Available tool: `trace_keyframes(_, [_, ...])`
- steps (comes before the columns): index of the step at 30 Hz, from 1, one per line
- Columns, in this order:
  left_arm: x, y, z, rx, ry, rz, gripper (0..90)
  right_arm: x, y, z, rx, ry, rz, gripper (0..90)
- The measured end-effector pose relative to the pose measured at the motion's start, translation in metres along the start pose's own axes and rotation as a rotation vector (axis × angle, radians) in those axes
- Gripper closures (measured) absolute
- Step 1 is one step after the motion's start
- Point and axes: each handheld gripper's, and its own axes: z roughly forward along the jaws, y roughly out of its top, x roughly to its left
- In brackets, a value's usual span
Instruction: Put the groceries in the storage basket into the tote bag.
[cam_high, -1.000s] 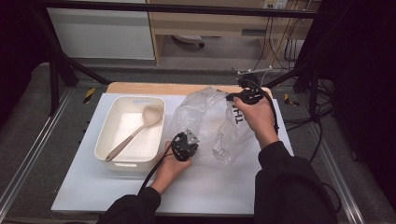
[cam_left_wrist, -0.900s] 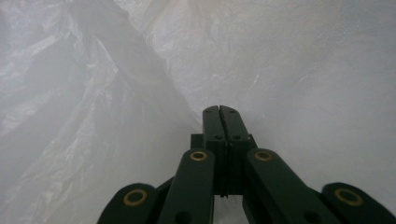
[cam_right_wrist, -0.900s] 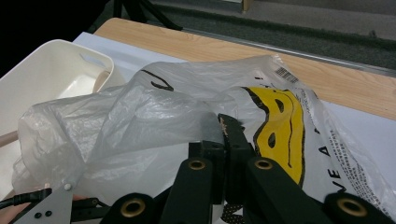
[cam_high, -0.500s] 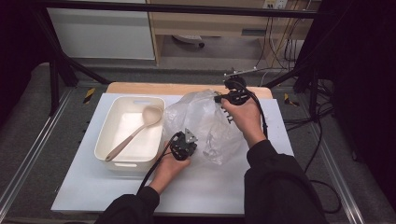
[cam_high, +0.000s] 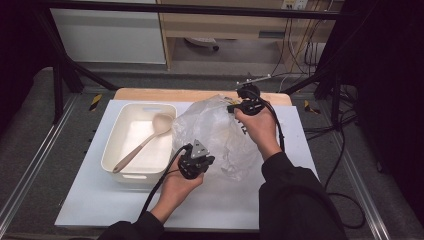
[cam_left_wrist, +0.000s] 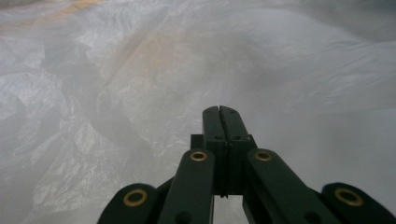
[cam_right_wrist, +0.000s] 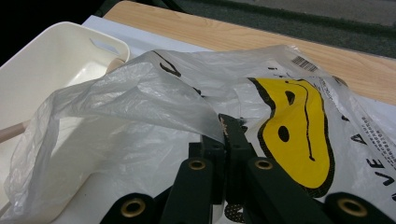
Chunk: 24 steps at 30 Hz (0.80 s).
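1. Now the plastic bag (cam_high: 220, 135) is lying at the centre of the frame, beside the white tub (cam_high: 140, 140).
2. Left gripper (cam_high: 196, 161) is pinching the bag's lower edge, jaws together.
3. Right gripper (cam_high: 246, 102) is clamping its upper edge.

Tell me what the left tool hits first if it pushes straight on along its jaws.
Probably more of the crinkled translucent plastic bag: the left tool, jaws closed, has film directly ahead. Depth is hard to judge through the haze.
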Motion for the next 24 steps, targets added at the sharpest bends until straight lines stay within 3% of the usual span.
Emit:
trace_keyframes(5, [-0.002, 0.009, -0.028, -0.012, -0.039, -0.010, 90.0, 0.002, -0.002, 0.001, 0.007, 0.001, 0.000, 90.0])
trace_keyframes(8, [0.000, 0.012, -0.042, -0.030, -0.038, -0.005, 90.0, 0.003, -0.003, 0.001, 0.013, -0.002, -0.004, 90.0])
trace_keyframes(13, [0.008, 0.017, -0.061, -0.055, -0.018, -0.014, 90.0, 0.004, -0.004, 0.001, 0.012, 0.000, -0.005, 90.0])
trace_keyframes(21, [0.025, 0.025, -0.086, -0.058, 0.041, 0.022, 89.9, 0.007, -0.009, 0.005, 0.023, 0.009, -0.009, 90.0])
trace_keyframes(24, [0.034, 0.025, -0.094, -0.062, 0.076, 0.023, 77.1, 0.007, -0.010, 0.005, 0.024, 0.010, -0.010, 90.0])
